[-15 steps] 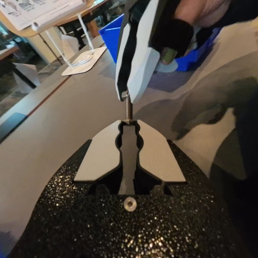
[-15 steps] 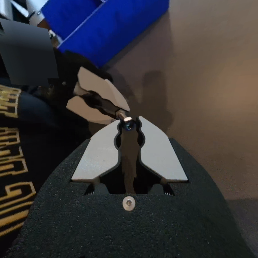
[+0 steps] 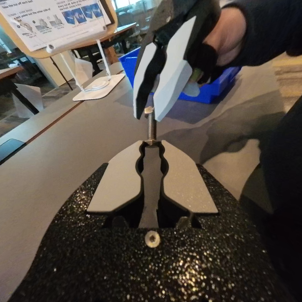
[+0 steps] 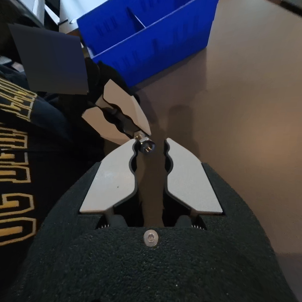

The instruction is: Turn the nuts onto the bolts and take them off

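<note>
- Above grey tabletop (image 3: 57, 155), mid-air: one bolt (image 3: 151, 127), head clamped betw. tips of left gripper (image 3: 151, 143); threaded shank pointing away toward right gripper (image 3: 147, 115).
- At far end of shank: one nut (image 3: 148, 111), sitting betw. tips of right gripper; fingers spread wider than nut, near-side fingertip just beside it, other one apart — not gripping, per right wrist view.
- Right wrist view: nut (image 4: 147, 144) seen end-on, bolt tip inside; shank mostly hidden behind nut; left gripper (image 4: 138, 133) beyond, closed on bolt head.
- Hard to make out: depth of nut on thread; lower right of left wrist view lost in dark sleeve/shadow.
- Containers: one blue bin (image 4: 147, 49), divider inside, two compartments visible; contents hidden by wall. Same bin (image 3: 212, 91) partly cut off behind gloved hand (image 3: 228, 40).
- Bkgd: one sign stand w/ printed sheet (image 3: 54, 21), top cropped.
</note>
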Available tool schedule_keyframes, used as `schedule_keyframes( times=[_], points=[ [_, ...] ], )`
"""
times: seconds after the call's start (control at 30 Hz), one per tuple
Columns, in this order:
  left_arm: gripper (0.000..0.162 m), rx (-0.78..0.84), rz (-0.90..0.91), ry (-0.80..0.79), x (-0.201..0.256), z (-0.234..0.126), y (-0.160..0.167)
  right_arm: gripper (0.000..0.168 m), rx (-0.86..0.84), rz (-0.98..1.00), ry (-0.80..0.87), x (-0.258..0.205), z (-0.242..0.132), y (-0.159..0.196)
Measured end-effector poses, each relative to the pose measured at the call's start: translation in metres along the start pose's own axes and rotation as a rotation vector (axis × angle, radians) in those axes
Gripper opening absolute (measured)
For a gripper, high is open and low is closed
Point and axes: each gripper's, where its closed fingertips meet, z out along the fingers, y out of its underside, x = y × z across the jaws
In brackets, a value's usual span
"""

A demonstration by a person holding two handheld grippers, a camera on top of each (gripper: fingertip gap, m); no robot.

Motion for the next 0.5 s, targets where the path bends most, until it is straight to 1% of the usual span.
schedule_keyframes(
  times=[0.07, 0.2, 0.27, 0.4, 0.47, 0.5],
  points=[
    [0.016, 0.025, -0.025, 0.017, 0.0, -0.001, -0.003, 0.032, 0.01, -0.051, -0.002, -0.001, -0.003, -0.001],
    [0.016, 0.04, -0.029, 0.04, 0.002, -0.003, -0.004, 0.027, 0.009, -0.058, -0.076, -0.011, -0.007, -0.001],
    [0.016, 0.034, -0.016, 0.04, 0.004, -0.002, -0.004, 0.026, 0.017, -0.048, -0.077, -0.012, -0.009, -0.003],
    [0.016, 0.026, 0.002, 0.047, 0.006, -0.001, -0.003, 0.028, -0.024, -0.061, -0.062, -0.012, -0.011, -0.001],
    [0.016, 0.034, -0.003, 0.062, 0.008, -0.002, -0.004, 0.027, -0.047, -0.123, -0.068, -0.014, -0.013, -0.001],
    [0.016, 0.041, -0.008, 0.08, 0.01, -0.002, -0.005, 0.027, -0.059, -0.183, -0.073, -0.015, -0.015, 0.0]
  ],
)
